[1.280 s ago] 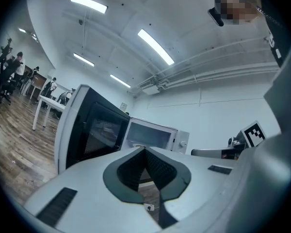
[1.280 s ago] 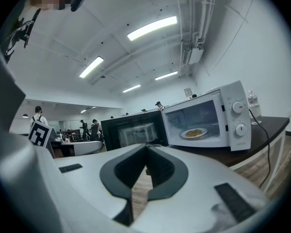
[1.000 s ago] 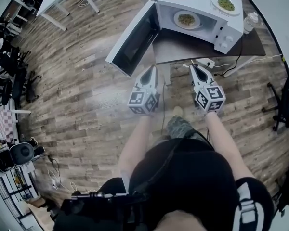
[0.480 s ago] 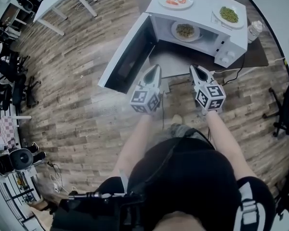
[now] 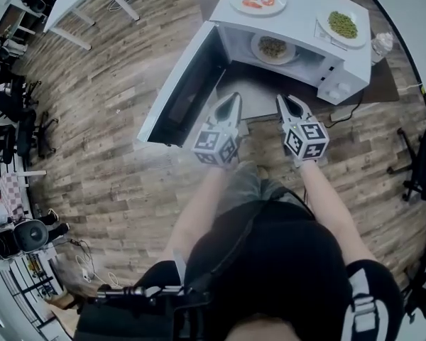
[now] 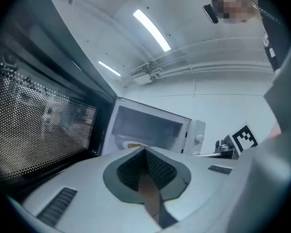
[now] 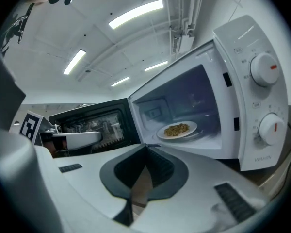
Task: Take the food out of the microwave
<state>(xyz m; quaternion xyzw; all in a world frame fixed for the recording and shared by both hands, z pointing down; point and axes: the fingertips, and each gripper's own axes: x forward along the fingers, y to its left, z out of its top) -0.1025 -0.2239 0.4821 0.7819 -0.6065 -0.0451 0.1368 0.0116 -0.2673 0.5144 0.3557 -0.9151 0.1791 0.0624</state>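
Left gripper and right gripper are closed, empty, side by side facing the open microwave; a plate of food sits inside at 12 o'clock.

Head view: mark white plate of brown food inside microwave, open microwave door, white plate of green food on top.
White plate of brown food [image 5: 255, 47], head view, left rim.
Open microwave door [image 5: 188, 91], head view, dark inner window.
White plate of green food [image 5: 323, 25], head view, left rim.
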